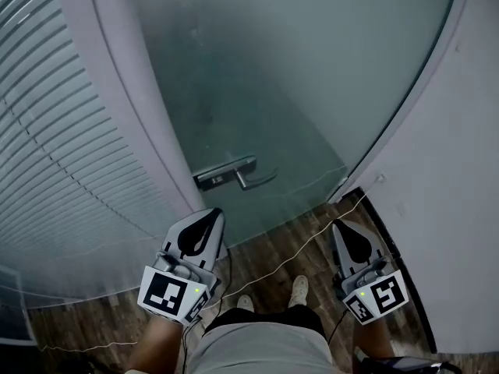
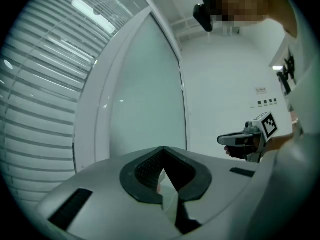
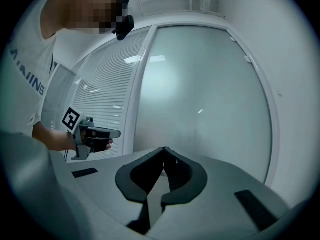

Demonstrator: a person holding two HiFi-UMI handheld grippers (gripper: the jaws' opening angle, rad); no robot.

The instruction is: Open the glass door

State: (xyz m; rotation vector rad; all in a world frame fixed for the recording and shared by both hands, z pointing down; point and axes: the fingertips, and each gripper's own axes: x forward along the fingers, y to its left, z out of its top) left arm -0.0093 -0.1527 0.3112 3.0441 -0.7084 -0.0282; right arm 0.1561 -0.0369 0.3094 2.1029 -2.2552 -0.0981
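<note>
frosted glass door point(image 1: 257, 68) seen closed, lever handle point(image 1: 253, 179) just beyond left gripper point(image 1: 209, 218). left gripper and right gripper point(image 1: 340, 228) held pressed together, both empty. lever judged best pressed down near free end before door is swung.

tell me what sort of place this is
Most likely an office interior, at the doorway of a room: a frosted glass door with a metal lever handle, slatted blinds to its left, and a wood-plank floor.
</note>
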